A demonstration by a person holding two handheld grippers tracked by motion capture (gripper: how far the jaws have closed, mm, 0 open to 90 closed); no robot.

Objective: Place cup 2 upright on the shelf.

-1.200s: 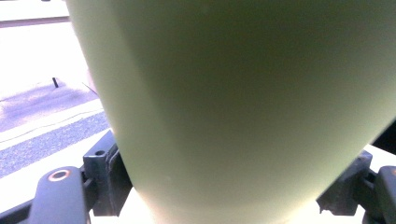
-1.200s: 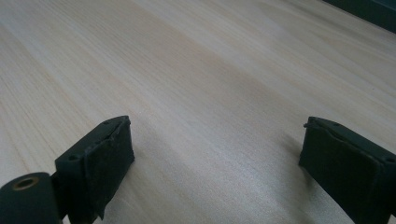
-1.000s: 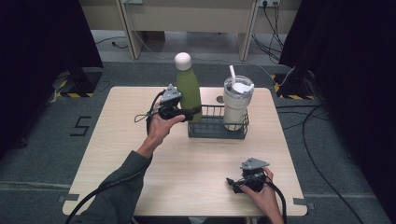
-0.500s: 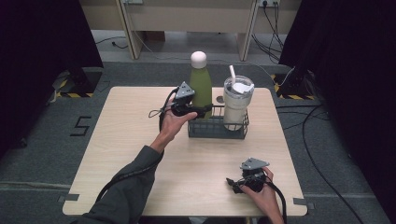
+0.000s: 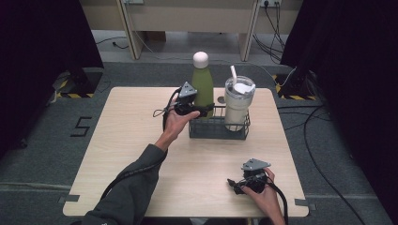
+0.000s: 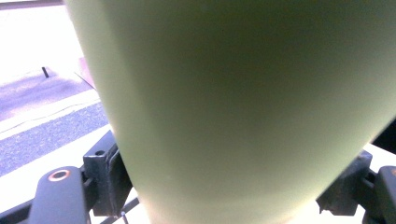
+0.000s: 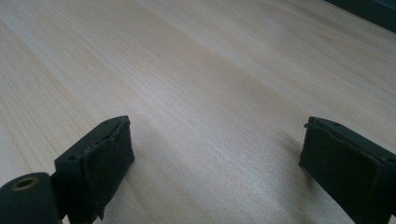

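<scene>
Left tongs (image 5: pixel 202 111) clamped on the lower body of the green bottle (image 5: pixel 202 86), held upright at the left end of the wire basket (image 5: pixel 218 132), whether inside it or just above its rim impossible to tell. Tumbler (image 5: pixel 237 102) with straw stood in the right half of that basket, just beside the bottle. Right tongs (image 5: pixel 237 184) rested spread apart and empty on the counter (image 5: pixel 117 140), well apart from the basket on its near right side.

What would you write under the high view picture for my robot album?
Left gripper lowers a green bottle into the wire basket beside a tumbler.
</scene>
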